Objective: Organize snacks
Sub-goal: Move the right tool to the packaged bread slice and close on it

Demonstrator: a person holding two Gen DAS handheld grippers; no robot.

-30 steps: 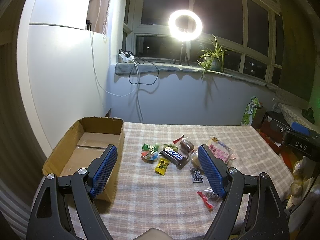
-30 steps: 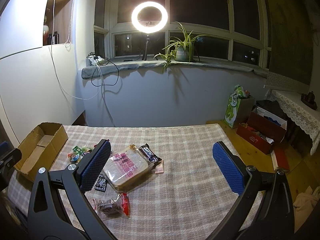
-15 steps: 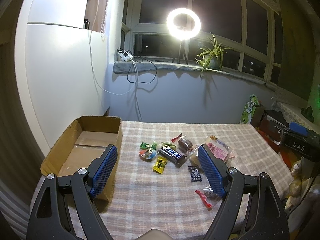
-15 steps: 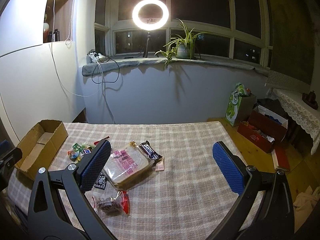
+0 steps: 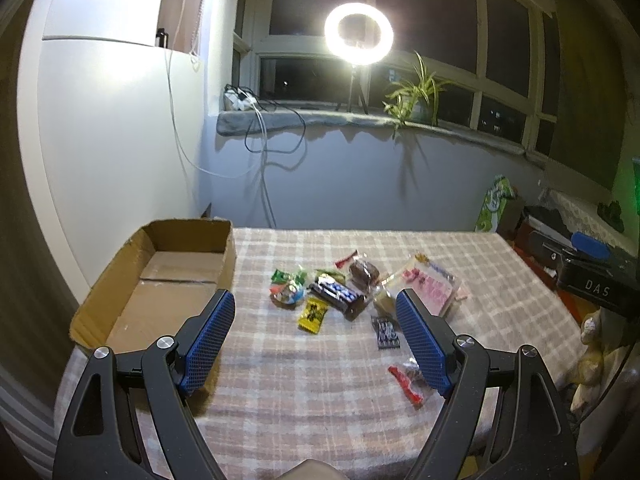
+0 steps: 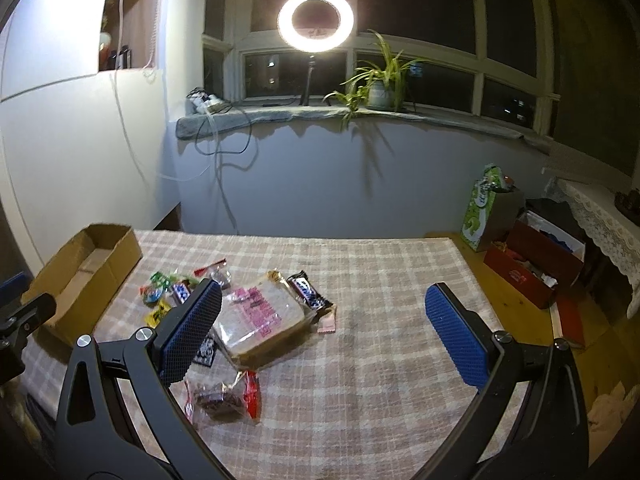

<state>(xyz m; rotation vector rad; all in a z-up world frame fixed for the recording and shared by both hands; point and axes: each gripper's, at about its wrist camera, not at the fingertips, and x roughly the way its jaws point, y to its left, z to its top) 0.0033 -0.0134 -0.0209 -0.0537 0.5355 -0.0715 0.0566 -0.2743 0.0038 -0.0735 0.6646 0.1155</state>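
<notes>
Both grippers hung spread wide and empty over the plaid tablecloth (image 5: 280, 380), snacks loose in a pile.

Left gripper (image 5: 314, 334) view showed the cardboard box (image 5: 120, 304) floor bare, plus a yellow candy (image 5: 313, 315) and a dark chocolate bar (image 5: 338, 295) right of the box. Right gripper (image 6: 322, 322) view caught what the left half hid: the whole pink-labelled bread pack (image 6: 260, 320), a second chocolate bar (image 6: 310, 291) against it, and a red-edged packet (image 6: 224, 398) nearest.
</notes>
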